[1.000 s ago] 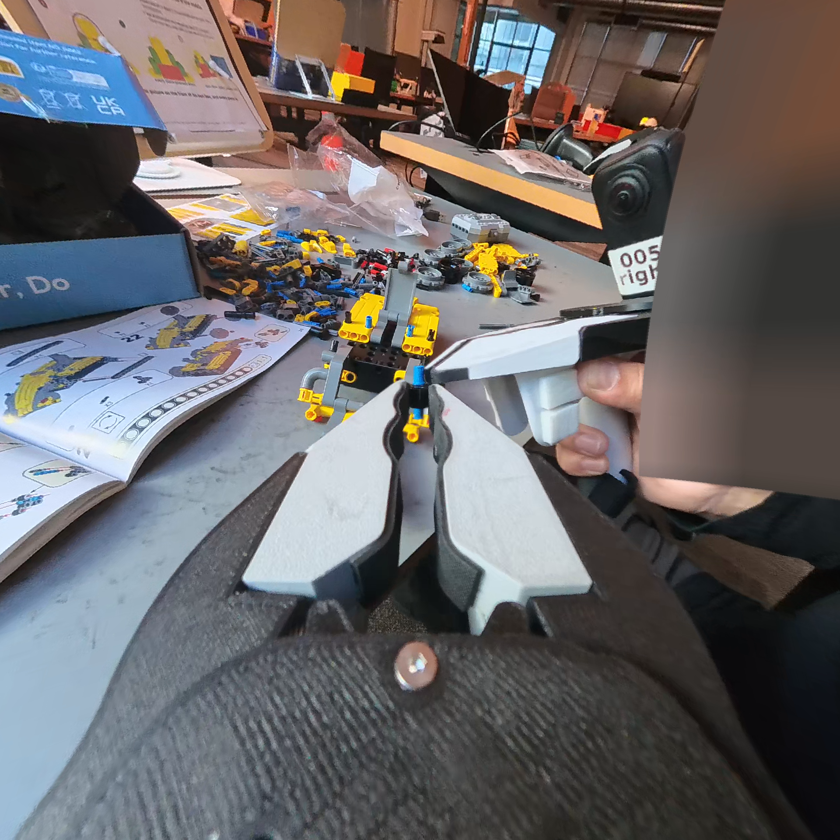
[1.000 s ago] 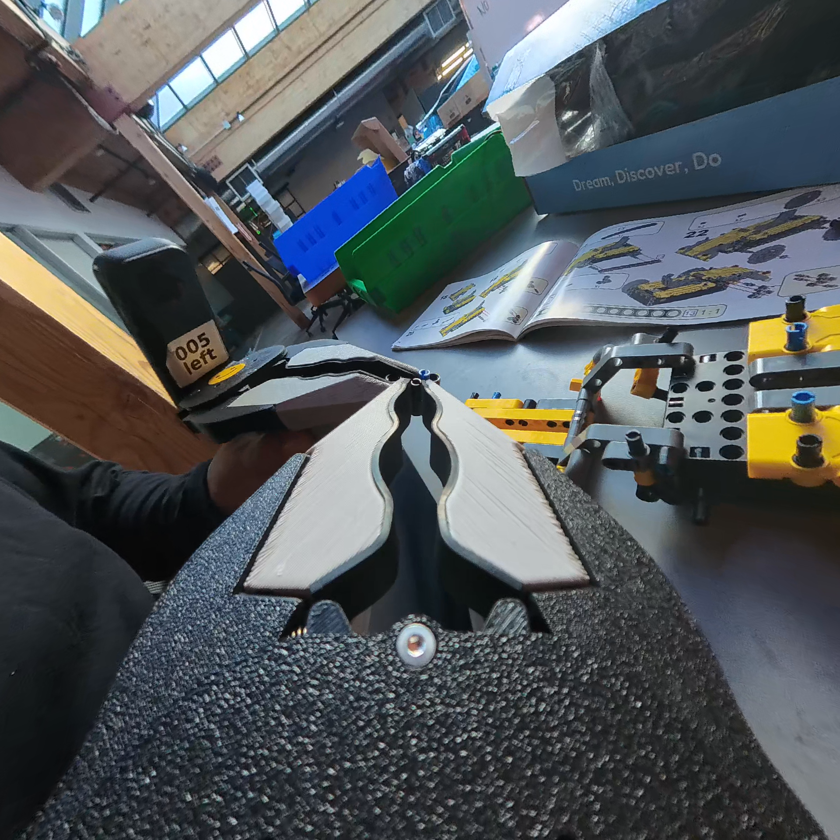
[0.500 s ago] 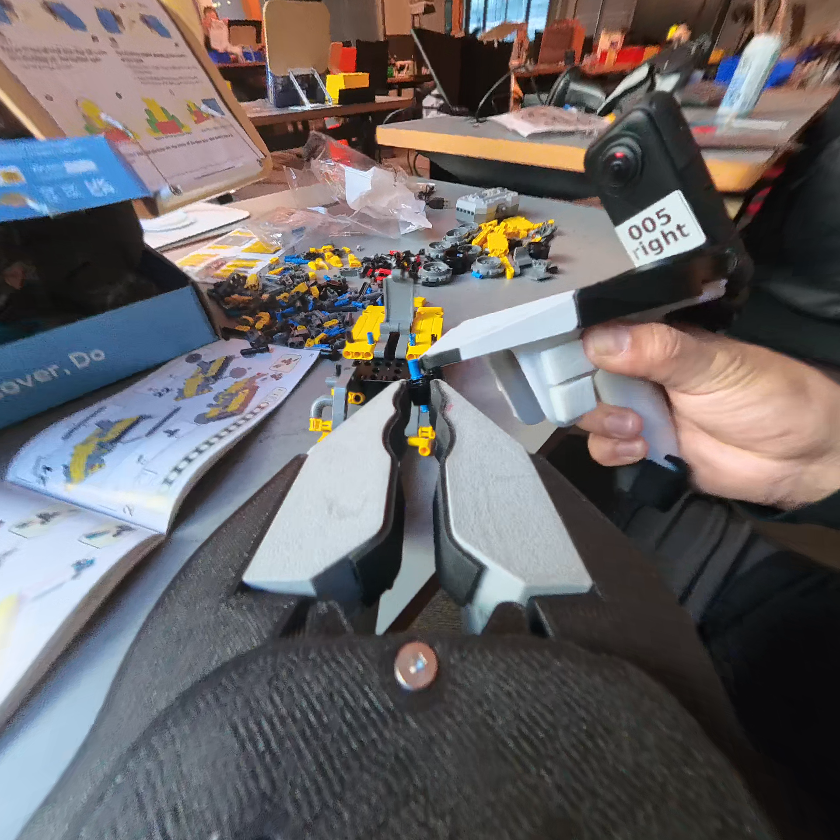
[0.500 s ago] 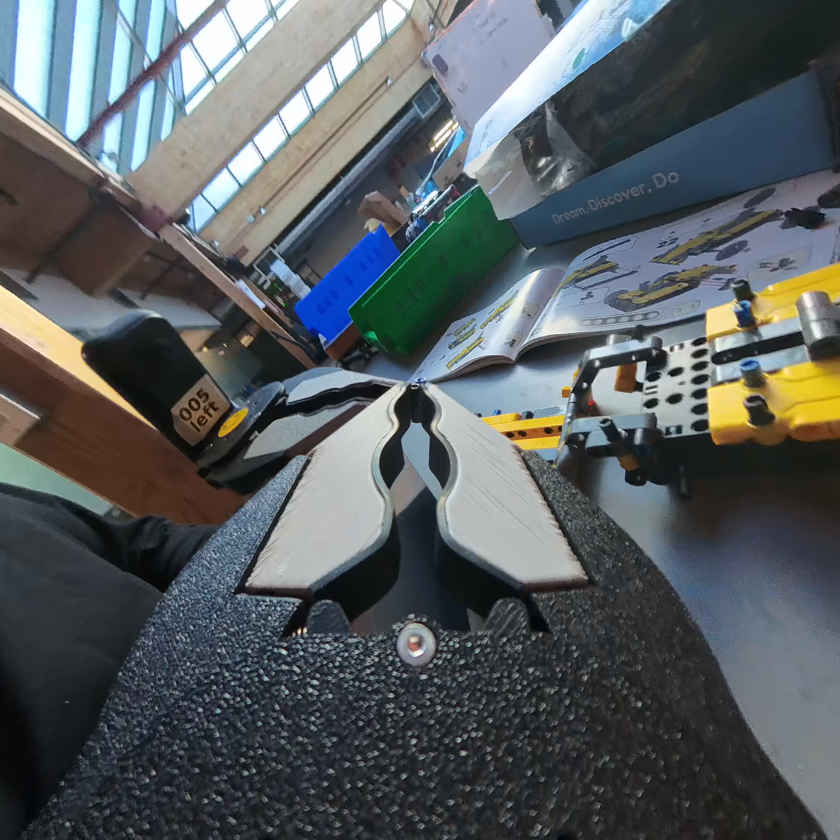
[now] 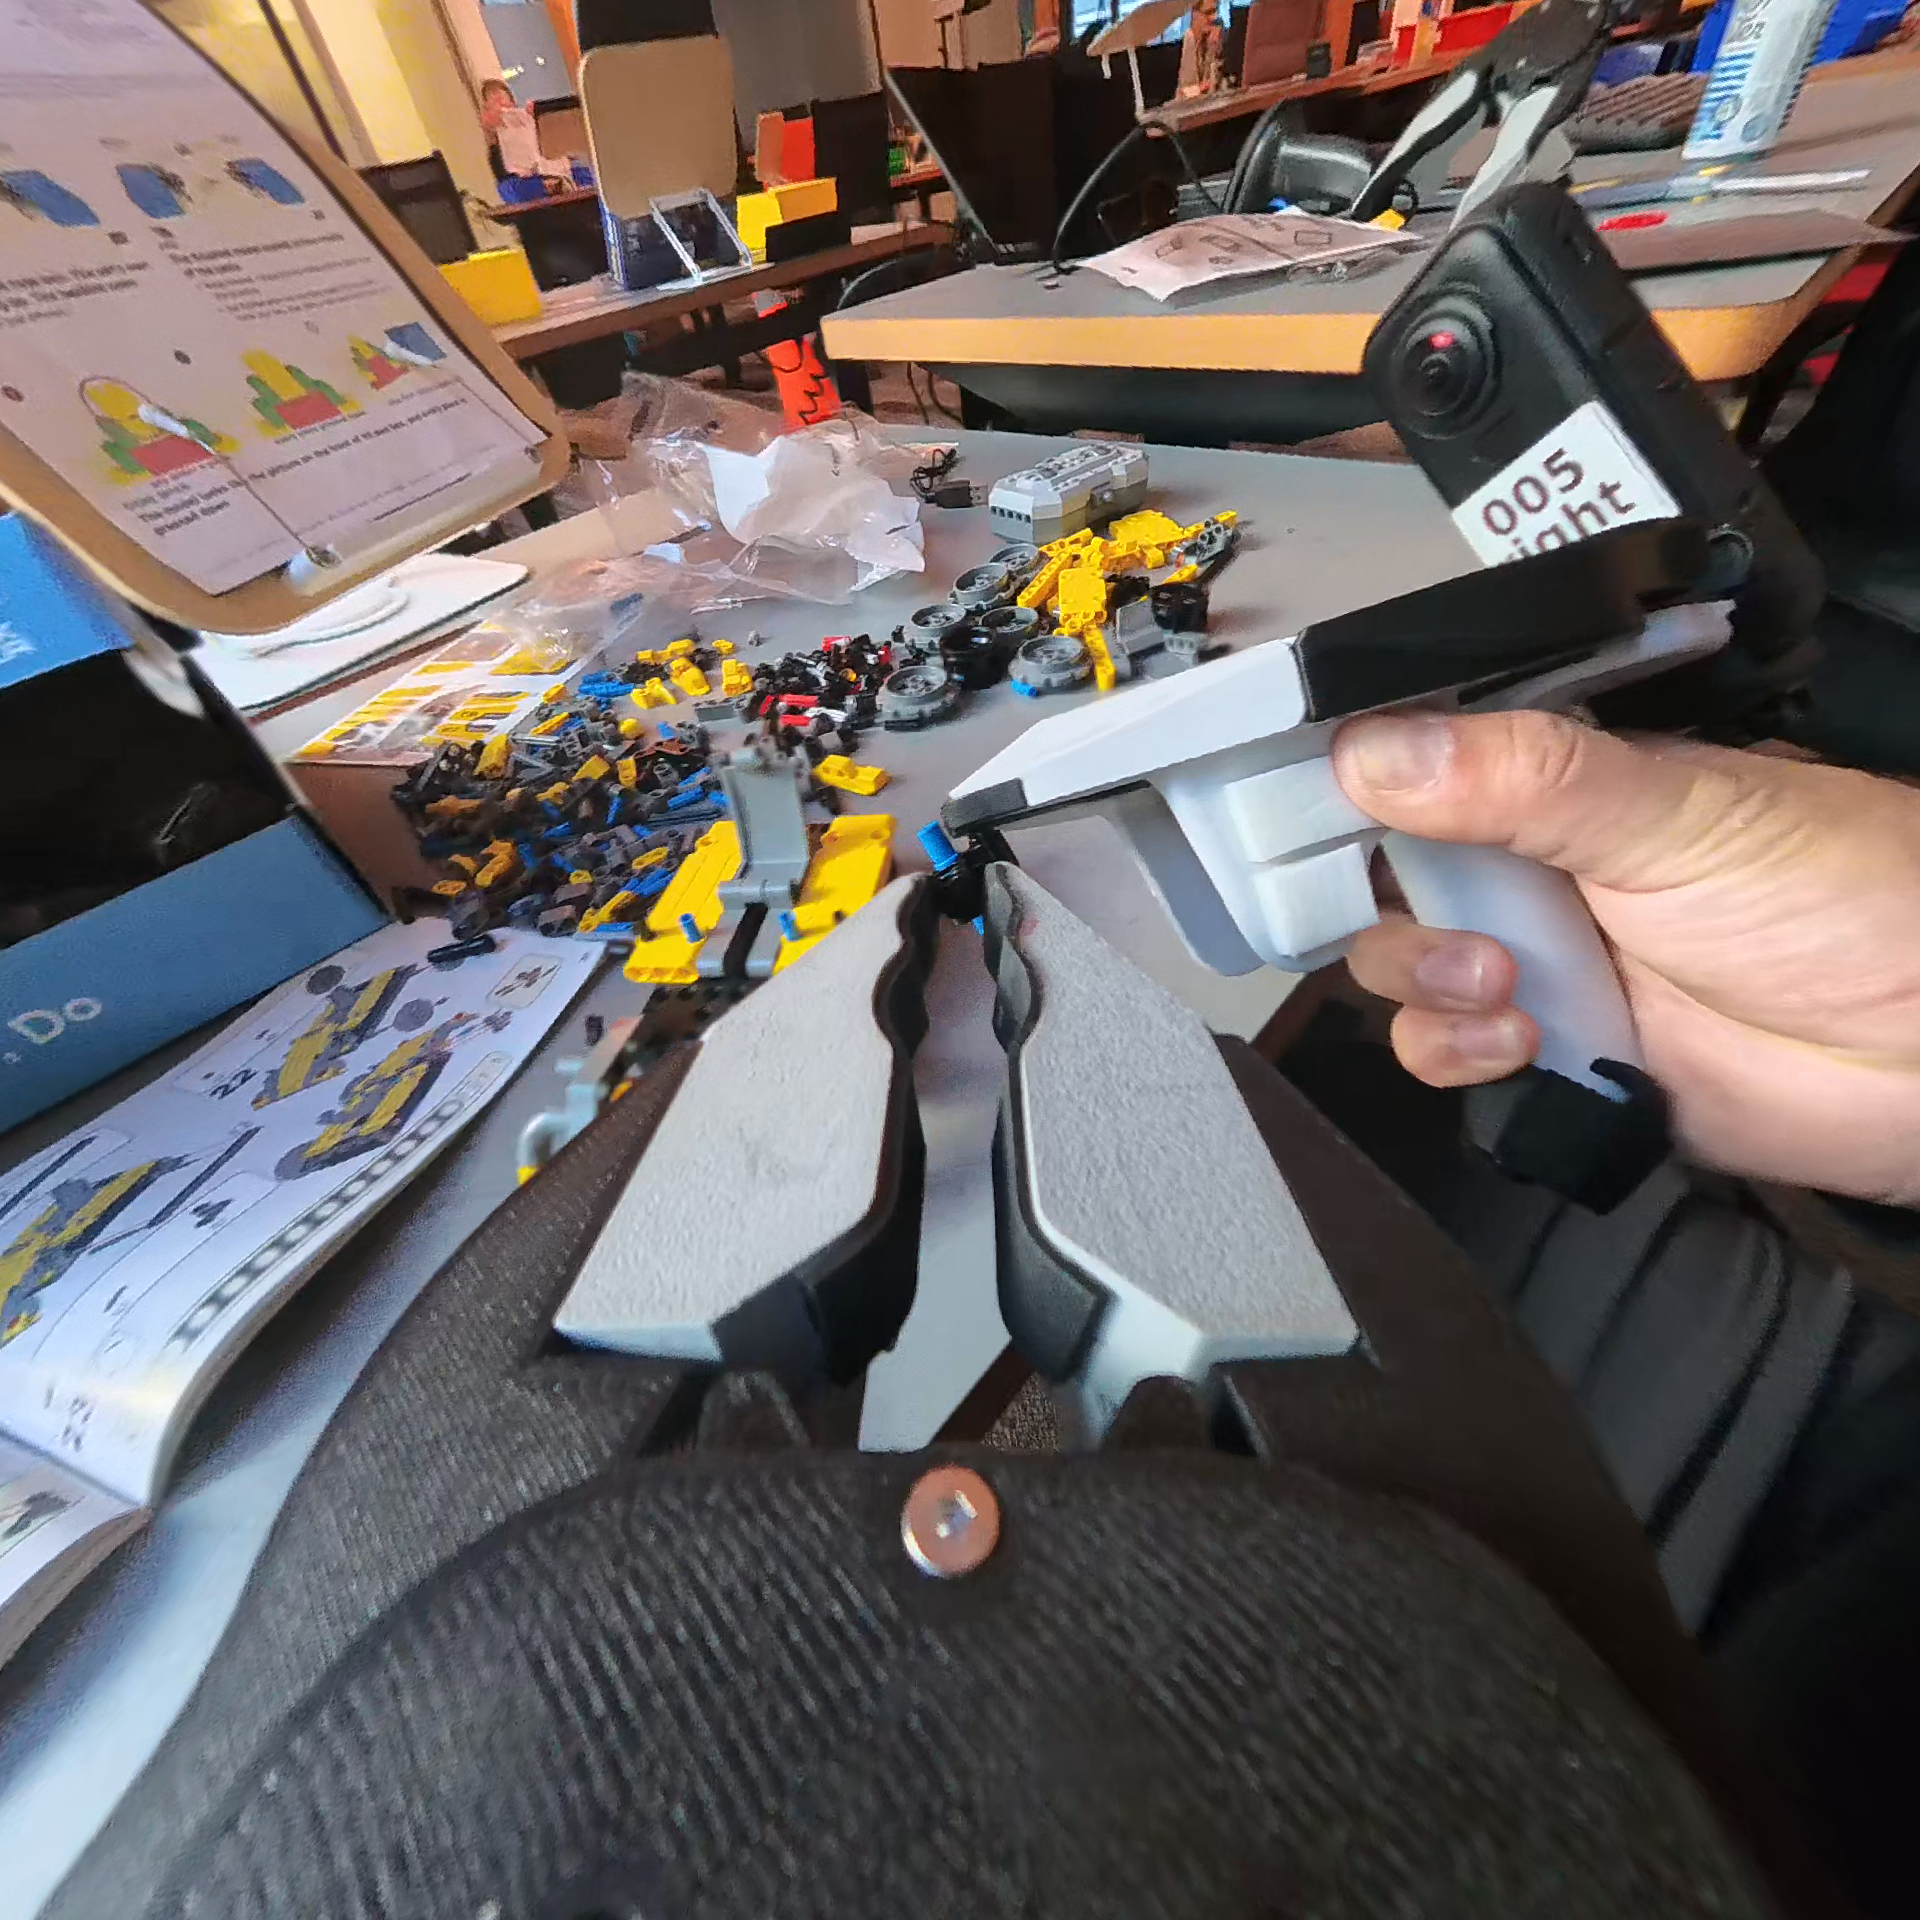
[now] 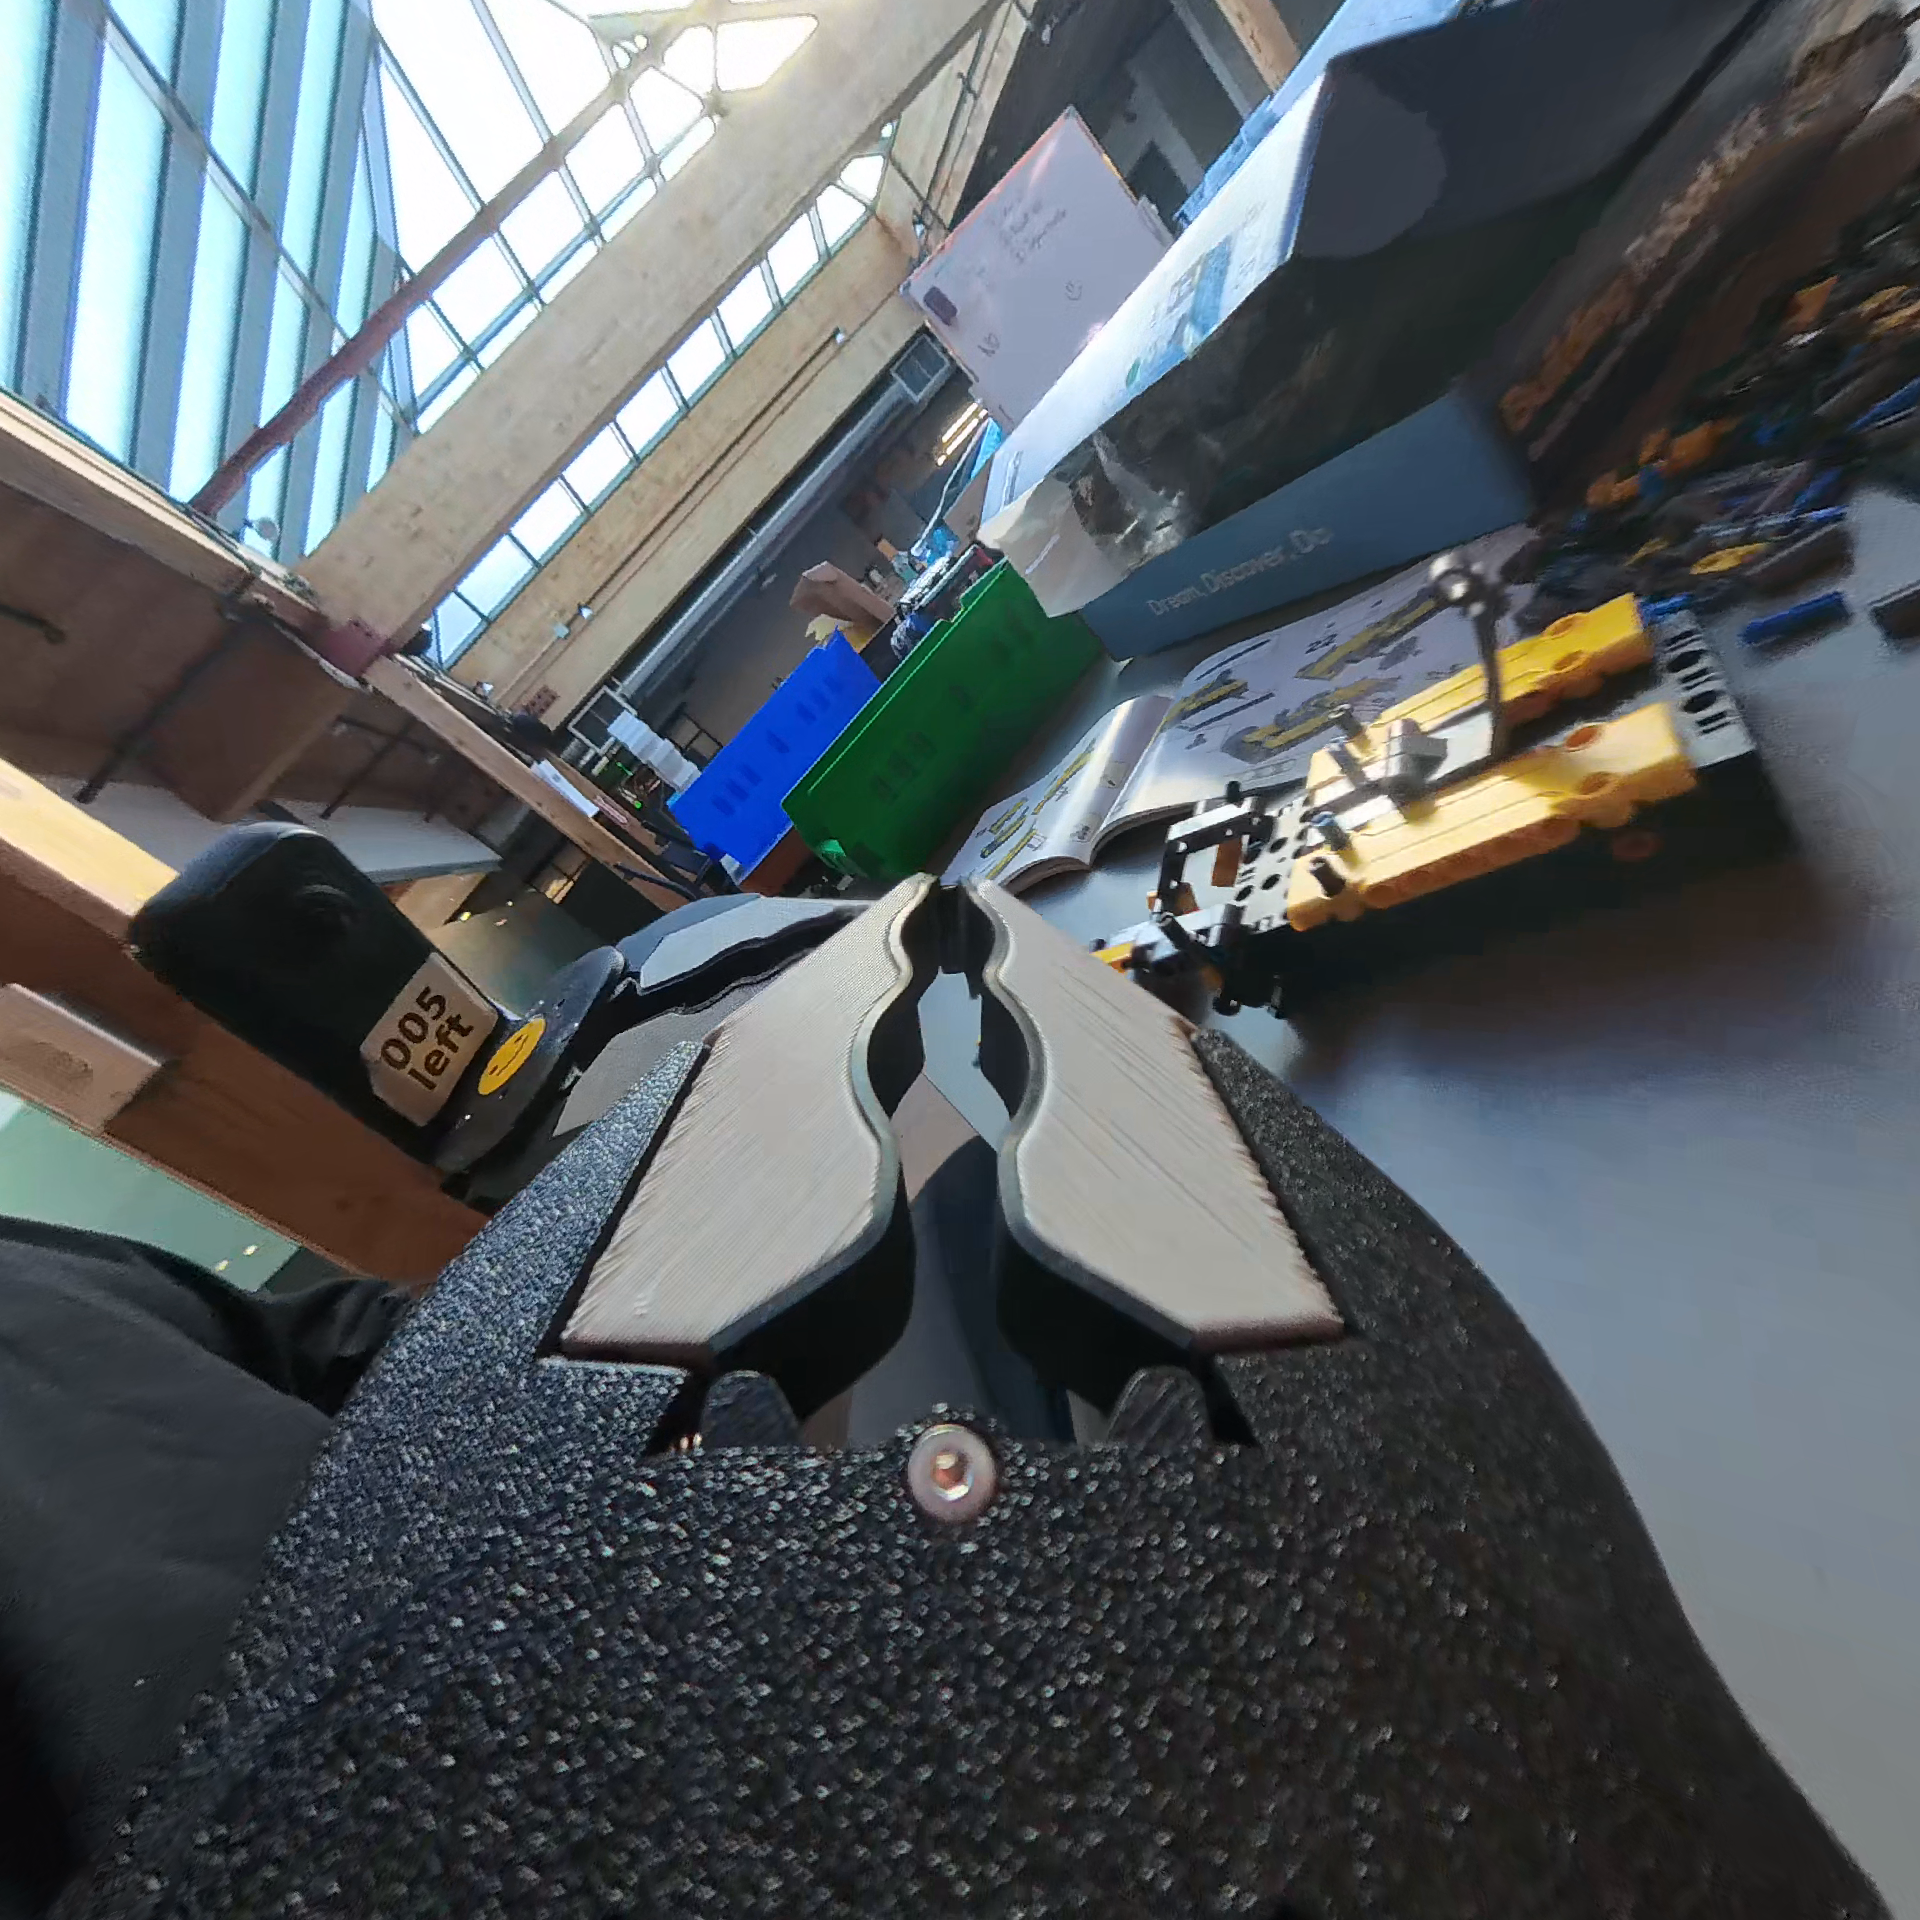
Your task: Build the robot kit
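L gripper [image 5: 958, 902] tips pinch small black piece [image 5: 954, 885] w/ blue pin [image 5: 935, 844], aloft above yellow model [image 5: 769, 904]. R gripper [image 6: 951, 909] tips pressed together at same piece. Risk: piece twists out, drops off table [image 5: 1309, 540] edge — thin grip.

Big workshop space I'm sitting in. Tall windows [image 6: 156, 260] and skylights run up to a sloped ceiling with chunky wooden beams [image 6: 644, 343], so loads of daylight pours in. My grey table [image 6: 1558, 1195] sits in front, and across from it there's another desk with a wood edge [image 5: 1091, 338]. Further back are more benches [image 5: 707, 301] with clutter, plus a whiteboard [image 6: 1039, 260] leaning up near the wall.
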Tool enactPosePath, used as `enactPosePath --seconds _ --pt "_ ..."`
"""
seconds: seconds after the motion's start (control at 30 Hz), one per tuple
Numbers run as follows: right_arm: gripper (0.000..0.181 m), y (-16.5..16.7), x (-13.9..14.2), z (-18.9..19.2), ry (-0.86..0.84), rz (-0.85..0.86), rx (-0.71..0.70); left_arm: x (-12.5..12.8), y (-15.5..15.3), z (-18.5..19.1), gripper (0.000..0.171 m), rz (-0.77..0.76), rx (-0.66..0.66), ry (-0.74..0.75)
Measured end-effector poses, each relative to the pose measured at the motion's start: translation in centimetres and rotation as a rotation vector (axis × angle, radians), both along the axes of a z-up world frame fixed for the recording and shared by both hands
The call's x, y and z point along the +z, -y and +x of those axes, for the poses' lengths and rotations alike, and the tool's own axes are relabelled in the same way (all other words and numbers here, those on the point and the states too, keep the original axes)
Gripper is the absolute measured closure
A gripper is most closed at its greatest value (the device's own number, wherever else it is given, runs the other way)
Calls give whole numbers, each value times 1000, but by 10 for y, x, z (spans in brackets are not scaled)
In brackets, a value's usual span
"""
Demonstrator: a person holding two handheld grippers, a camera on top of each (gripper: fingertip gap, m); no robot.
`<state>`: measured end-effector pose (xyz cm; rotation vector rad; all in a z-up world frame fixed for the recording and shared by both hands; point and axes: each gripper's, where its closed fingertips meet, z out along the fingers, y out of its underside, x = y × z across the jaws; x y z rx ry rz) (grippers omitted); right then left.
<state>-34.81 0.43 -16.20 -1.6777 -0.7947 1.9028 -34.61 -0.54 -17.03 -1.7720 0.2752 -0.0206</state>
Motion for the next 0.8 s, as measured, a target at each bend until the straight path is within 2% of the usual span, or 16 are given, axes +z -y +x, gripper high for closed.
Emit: enactPosePath --seconds 0.3,0.4,0.47,0.57,0.63,0.8 --pt "181 -34 -7 60 -1 1 -11 -7 -33 63 165 -2 56 -118" --pt "180 -40 -14 74 14 -40 29 -9 -43 75 165 -23 67 -55" --pt "178 -39 -21 84 69 12 50 -14 -46 81 167 -63 49 1" --pt "177 -40 -20 102 97 112 58 -13 -46 97 167 -70 22 -70" --pt "177 -42 -17 114 88 132 50 -8 -47 105 167 -50 31 -125" --pt "172 -50 -9 135 57 145 24 0 -49 118 167 -41 6 -91"
